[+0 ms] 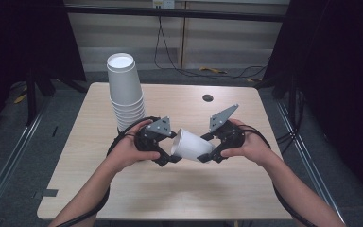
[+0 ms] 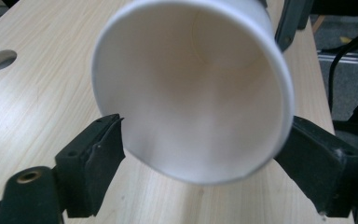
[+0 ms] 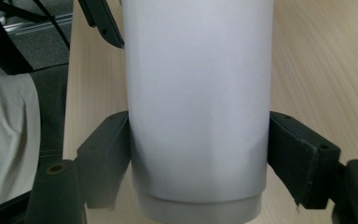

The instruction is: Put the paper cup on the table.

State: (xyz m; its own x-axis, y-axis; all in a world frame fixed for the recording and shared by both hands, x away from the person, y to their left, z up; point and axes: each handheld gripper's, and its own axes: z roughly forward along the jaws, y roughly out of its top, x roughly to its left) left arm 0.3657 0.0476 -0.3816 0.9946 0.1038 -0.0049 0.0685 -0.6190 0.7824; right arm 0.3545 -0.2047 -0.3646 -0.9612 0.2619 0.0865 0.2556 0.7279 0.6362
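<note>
STEP: cup [image 1: 191, 145] handover above surface [image 1: 123, 189] | right tongs [image 1: 211, 152] clamp its base | left tongs [image 1: 169, 155] open around rim — NEXT: close left, then release right

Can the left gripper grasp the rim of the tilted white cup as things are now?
Probably yes: the cup has its open mouth between the left gripper jaws, with nothing between them.
</note>
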